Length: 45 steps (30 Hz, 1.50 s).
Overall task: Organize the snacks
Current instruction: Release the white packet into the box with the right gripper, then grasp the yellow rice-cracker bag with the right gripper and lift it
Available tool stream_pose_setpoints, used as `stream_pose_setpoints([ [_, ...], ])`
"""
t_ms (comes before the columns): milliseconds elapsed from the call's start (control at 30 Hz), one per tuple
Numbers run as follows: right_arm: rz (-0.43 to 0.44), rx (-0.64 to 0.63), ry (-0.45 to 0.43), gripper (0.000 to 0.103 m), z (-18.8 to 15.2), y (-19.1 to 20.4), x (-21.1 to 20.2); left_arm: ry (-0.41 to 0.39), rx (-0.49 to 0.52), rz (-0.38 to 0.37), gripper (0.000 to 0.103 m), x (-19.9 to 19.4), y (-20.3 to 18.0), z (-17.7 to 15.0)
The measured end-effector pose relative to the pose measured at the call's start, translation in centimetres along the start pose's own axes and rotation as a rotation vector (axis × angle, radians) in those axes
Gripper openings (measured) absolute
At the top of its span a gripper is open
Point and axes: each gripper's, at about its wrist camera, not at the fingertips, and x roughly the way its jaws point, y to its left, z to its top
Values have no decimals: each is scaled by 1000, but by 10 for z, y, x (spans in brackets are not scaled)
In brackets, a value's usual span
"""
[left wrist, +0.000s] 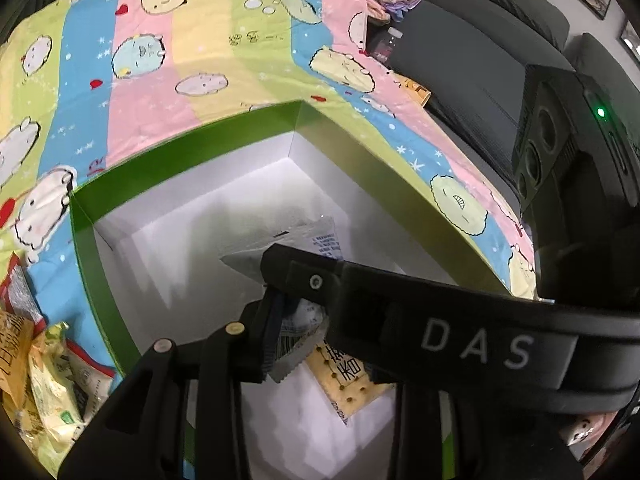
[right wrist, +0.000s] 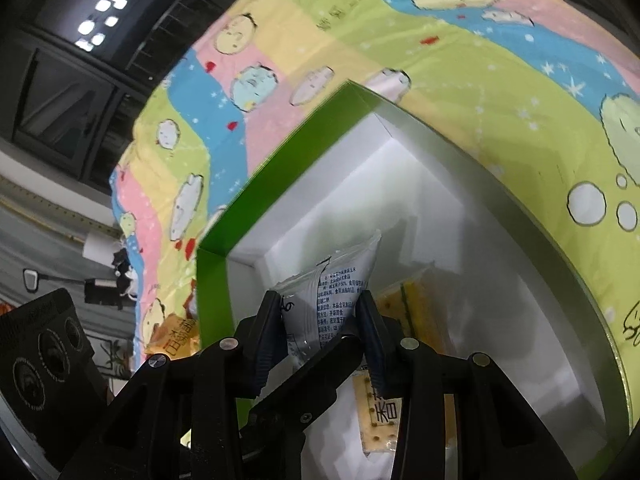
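Note:
A green box with a white inside (left wrist: 192, 168) (right wrist: 296, 152) lies open on a striped cartoon cloth. A yellow cracker packet (left wrist: 348, 376) (right wrist: 380, 416) lies on its floor. My right gripper (right wrist: 322, 316) is shut on a silver-white snack packet (right wrist: 336, 284) and holds it over the box inside. That packet also shows in the left wrist view (left wrist: 296, 244), with the right gripper's black body crossing in front. My left gripper (left wrist: 296, 340) sits low over the box, its right finger hidden; whether it is open or shut is unclear.
Several loose snack packets (left wrist: 52, 372) lie on the cloth left of the box; one yellow packet (right wrist: 176, 336) shows beside the box's left wall. A dark sofa (left wrist: 480, 60) stands to the right, with fabric and a bottle at its near end.

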Motion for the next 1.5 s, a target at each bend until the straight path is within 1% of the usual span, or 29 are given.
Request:
stream_pose_setpoints([
  [67,-5,3,0,41,0,0,0,-16,-1,8,36,-2,-1,-1],
  [133,-16,-2,-5,41,-1,1,-1,-15,-7,7,36,-4,0,-2],
  [200,-41,-13,-20,42,-3,3,-4,-15,-5,22,40,-12,-1,-5],
  [233,-66,-24,-40,43,-4,5,-7,-30,-4,38,44,-20,0,-7],
  [267,-88,-35,-60,44,-5,8,-10,-64,-7,56,50,-31,3,-11],
  [300,-111,-52,-94,49,-7,12,-17,-92,-12,68,54,-40,6,-14],
  [333,-119,-64,-120,55,-8,15,-22,-134,-25,90,61,-57,10,-20],
  [367,-118,-76,-143,58,-10,18,-28,-164,-39,105,65,-70,15,-25],
  [400,-110,-87,-163,63,-11,22,-32,-184,-50,114,68,-79,18,-29],
  [467,-91,-109,-188,69,-15,29,-39,-248,-96,139,84,-109,34,-45],
  [533,-64,-145,-200,74,-20,42,-43,-297,-161,180,90,-137,56,-62],
  [633,-29,-211,-189,77,-28,65,-42,-317,-263,262,90,-169,91,-87],
  [700,-7,-246,-175,77,-33,81,-38,-323,-309,319,92,-184,110,-102],
  [767,26,-280,-147,77,-44,99,-32,-346,-373,370,93,-200,136,-123],
  [800,37,-296,-135,77,-48,106,-30,-351,-398,377,93,-203,145,-129],
  [867,91,-348,-90,77,-60,124,-20,-352,-468,378,93,-208,171,-146],
  [933,140,-372,-12,77,-70,140,-4,-351,-520,381,93,-209,192,-160],
  [967,145,-375,19,77,-74,146,4,-348,-531,389,93,-208,198,-161],
  [1000,133,-381,49,77,-78,154,15,-345,-542,403,93,-206,205,-164],
  [1067,93,-415,83,77,-83,170,33,-336,-559,426,93,-205,212,-168],
  [1133,80,-416,127,77,-84,185,51,-326,-601,444,93,-204,223,-174],
  [1200,69,-345,178,77,-81,195,70,-306,-618,464,93,-200,231,-175],
  [1233,36,-303,176,77,-76,202,82,-299,-623,468,93,-201,233,-177],
  [1367,-61,-239,187,77,-69,217,113,-318,-655,453,93,-206,239,-182],
  [1433,-105,-217,204,77,-65,220,132,-316,-646,446,93,-207,240,-181],
  [1467,-114,-207,220,78,-64,220,138,-313,-640,447,93,-207,240,-180],
  [1500,-129,-203,241,82,-64,220,146,-311,-637,453,93,-207,240,-180],
])
